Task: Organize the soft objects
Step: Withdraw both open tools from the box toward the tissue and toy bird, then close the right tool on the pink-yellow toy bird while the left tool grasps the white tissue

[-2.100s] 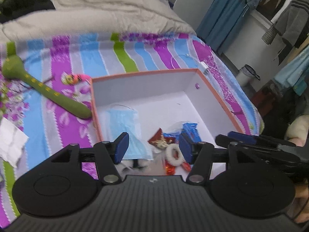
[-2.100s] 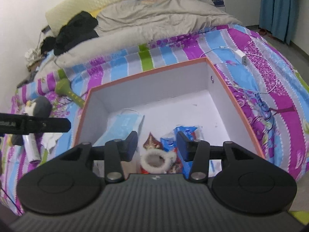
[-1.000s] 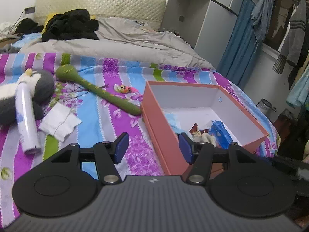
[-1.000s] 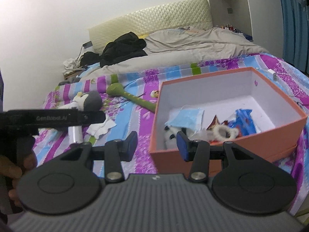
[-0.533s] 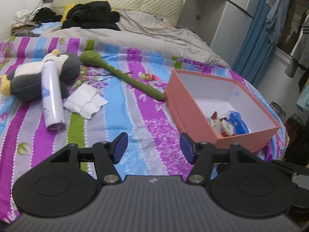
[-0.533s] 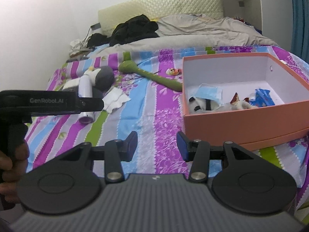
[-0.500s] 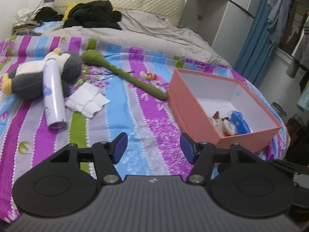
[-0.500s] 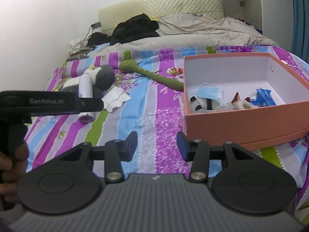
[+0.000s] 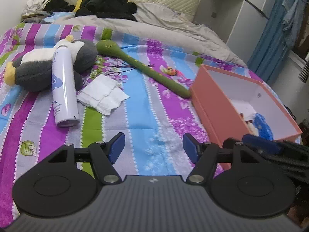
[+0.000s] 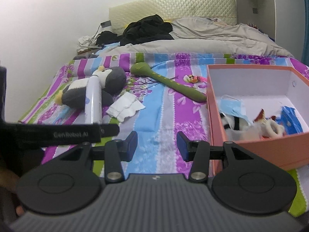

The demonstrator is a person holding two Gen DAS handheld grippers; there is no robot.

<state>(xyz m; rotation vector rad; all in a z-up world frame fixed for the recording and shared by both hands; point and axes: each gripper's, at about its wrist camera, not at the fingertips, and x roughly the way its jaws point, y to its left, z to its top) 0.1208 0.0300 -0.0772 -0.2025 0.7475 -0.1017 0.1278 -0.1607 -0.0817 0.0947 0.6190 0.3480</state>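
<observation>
An orange box [image 9: 216, 104] [image 10: 258, 150] with white walls sits on the striped bedspread at the right; inside lie a blue face mask [image 10: 232, 105], a blue packet [image 10: 290, 122] and small plush items. A grey-and-white penguin plush [image 9: 38, 67] [image 10: 108, 81] lies at the left with a white spray can [image 9: 62, 85] [image 10: 93, 100] across it. A folded white cloth [image 9: 102, 94] [image 10: 125, 107] and a long green soft toy [image 9: 143, 67] [image 10: 170, 83] lie between. My left gripper [image 9: 153, 147] hovers over bare bedspread, jaws opening, nothing between them. My right gripper [image 10: 157, 146] is open and empty, left of the box.
A small orange-and-pink toy [image 9: 170, 70] [image 10: 193, 78] lies behind the green toy. A grey duvet [image 9: 154, 25] and black clothes [image 9: 106, 5] fill the far end of the bed. The other gripper's dark body [image 10: 58, 134] crosses the right wrist view at the left.
Both grippers have drawn back from above the box toward the left and lower, so the penguin, can and cloth come into view. The left jaws stand wider than before.
</observation>
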